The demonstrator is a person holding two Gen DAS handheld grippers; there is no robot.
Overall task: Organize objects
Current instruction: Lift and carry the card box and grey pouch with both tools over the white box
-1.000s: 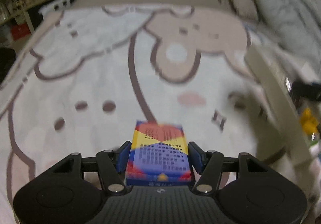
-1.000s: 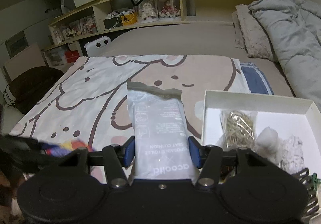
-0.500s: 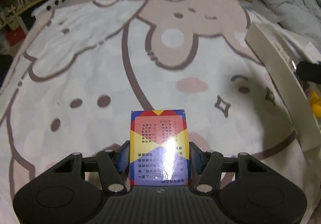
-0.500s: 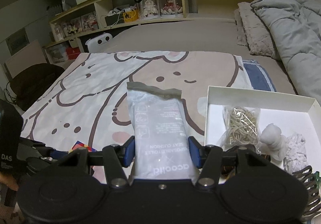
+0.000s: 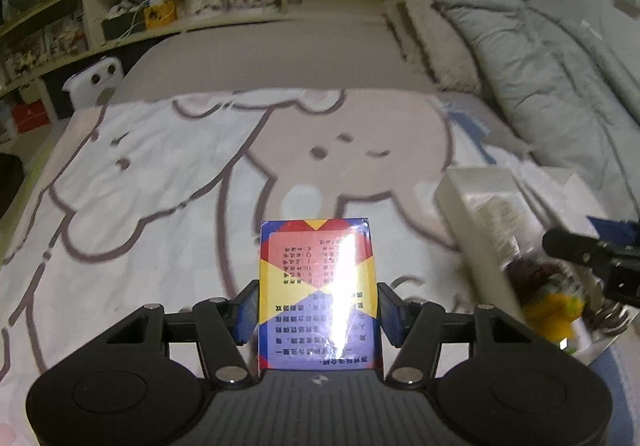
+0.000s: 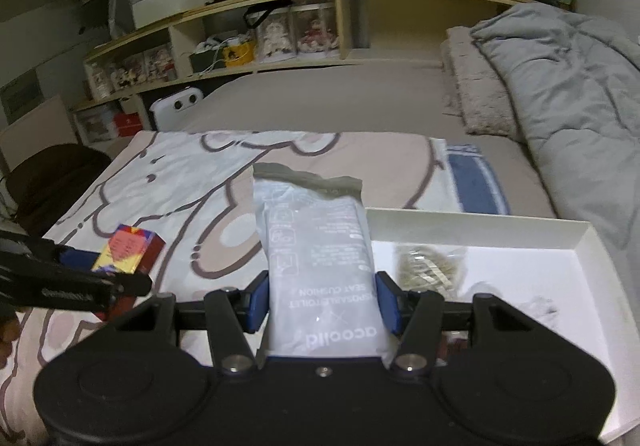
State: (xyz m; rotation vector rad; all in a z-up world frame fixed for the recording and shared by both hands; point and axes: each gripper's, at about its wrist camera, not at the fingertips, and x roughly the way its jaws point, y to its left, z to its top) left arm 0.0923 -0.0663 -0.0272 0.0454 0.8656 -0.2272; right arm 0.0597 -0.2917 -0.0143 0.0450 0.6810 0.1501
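- Gripping a colourful card box [image 5: 318, 298], our left gripper [image 5: 318, 312] pinched it by its two long sides between the blue pads [image 5: 247, 312]; the box stood out ahead of the jaws with its printed face up and a glare patch across it.
- From the right wrist view we saw that same box at the far left, raised clear of the cartoon blanket [image 6: 168, 206] in the left gripper's dark fingers.
- Our right gripper [image 6: 322, 302] was closed on a pale grey toilet seat cushion packet [image 6: 320, 258], its blue pads [image 6: 258, 300] pressing the packet's two sides; the packet reached forward past the fingertips, and its torn darker top edge pointed away from us.
- Ahead and to the right of the right gripper lay a white open box [image 6: 588, 242] on the bed, holding a clear bag of rubber bands [image 6: 430, 270] near its far wall and some whitish blurred things we could not make out.
- In the left wrist view the white box sat to the right of the left gripper, blurred, with something yellow [image 5: 554, 316] in it that we could not name.
- Beyond both tools we saw the blanket spread over the bed, a grey quilt [image 6: 568, 94] heaped to the right, and a wooden shelf [image 6: 320, 2] along the far side.
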